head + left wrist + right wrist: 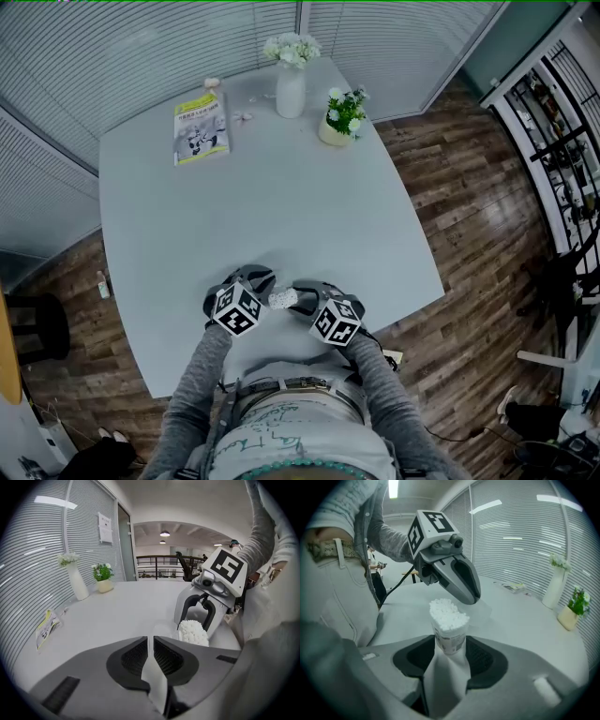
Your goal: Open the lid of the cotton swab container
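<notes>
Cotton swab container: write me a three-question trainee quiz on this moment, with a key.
1. True or false: the lid sits closed on the cotton swab container.
2. Which gripper is clamped on the container? A) left gripper B) right gripper C) neither
3. Fill in: on the far side of the table, the white vase stands beside a small potted ____.

Key:
1. False. The swab tips are bare, and the left gripper pinches the clear lid, which is off the container.
2. B.
3. plant.
</notes>
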### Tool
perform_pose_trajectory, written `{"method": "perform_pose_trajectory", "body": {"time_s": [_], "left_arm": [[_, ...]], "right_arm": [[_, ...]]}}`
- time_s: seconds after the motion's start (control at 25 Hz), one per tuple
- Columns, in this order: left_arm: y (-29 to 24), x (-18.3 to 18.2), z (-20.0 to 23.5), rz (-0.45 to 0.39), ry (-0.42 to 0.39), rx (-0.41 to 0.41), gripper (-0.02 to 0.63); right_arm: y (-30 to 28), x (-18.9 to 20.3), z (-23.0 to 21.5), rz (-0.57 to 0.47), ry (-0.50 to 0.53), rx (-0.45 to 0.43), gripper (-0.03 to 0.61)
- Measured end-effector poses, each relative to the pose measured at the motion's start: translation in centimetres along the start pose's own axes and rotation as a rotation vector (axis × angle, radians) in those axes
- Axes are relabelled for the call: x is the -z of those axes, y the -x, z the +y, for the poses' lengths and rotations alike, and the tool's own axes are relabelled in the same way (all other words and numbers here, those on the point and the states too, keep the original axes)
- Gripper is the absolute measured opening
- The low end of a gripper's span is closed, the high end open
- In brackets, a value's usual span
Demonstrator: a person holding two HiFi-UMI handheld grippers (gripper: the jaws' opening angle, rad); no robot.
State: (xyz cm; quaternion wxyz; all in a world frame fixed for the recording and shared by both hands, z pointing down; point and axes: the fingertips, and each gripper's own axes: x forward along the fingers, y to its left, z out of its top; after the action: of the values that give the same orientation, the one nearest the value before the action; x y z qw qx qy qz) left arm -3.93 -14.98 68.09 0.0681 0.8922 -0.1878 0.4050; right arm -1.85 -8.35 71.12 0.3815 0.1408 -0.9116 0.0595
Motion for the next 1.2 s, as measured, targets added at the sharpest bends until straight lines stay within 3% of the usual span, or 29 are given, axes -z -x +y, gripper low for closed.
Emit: {"method": "perform_pose_trajectory", "body": {"time_s": [0.16,0.36,0.56,0.88,1.2], "left_arm": [[1.2,-1.0,0.3,-0.086,0.065,-0.014,0.041],[2.3,-1.7,0.1,-0.142,0.066,-0.040,0.069],[4.0,-2.3,0.7,-0.202,0.104,-0.080,0.138],[6.2,1.1,0.8,-0.170,0.154,-0.126,0.173],[5.6,4.2,-3.3,-0.070,0.132,-0.053,0.243]], "right_arm": [[0.3,0.0,0.0,-0.003,-0.006,-0.007,0.206],[0.6,0.0,0.3,-0.008,-0.007,-0.006,0.222],[0.9,-0.2,0.1,-0.011,-0.006,0.007,0.225],[1.5,0.0,0.2,-0.013,-0.010,0.023,0.225],[2.0,0.2,0.9,-0.003,-0.019,0.017,0.224]]}}
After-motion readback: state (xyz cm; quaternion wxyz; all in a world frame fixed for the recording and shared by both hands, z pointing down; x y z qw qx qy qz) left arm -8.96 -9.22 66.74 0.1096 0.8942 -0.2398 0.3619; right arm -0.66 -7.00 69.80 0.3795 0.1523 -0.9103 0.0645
